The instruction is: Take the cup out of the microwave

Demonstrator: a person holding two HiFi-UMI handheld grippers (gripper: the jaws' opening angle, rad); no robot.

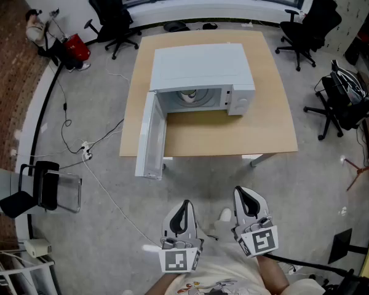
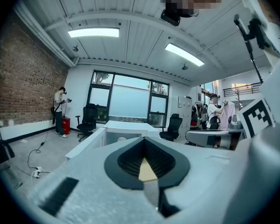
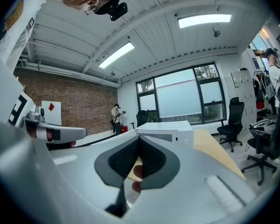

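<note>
A square desk (image 1: 267, 131) with a light wooden top and white legs stands on the grey floor (image 1: 104, 109). The only thing seen directly on it is a white microwave (image 1: 200, 66), set at the middle towards the far edge, its front facing the near side. The microwave's door (image 1: 149, 140) is swung wide open at the left, reaching out past the desk's near edge and hanging over the floor. The near strip of the desktop, in front of the microwave, is bare wood. From the right gripper view the desk (image 3: 217, 150) stretches back beside the microwave (image 3: 170, 127).
</note>
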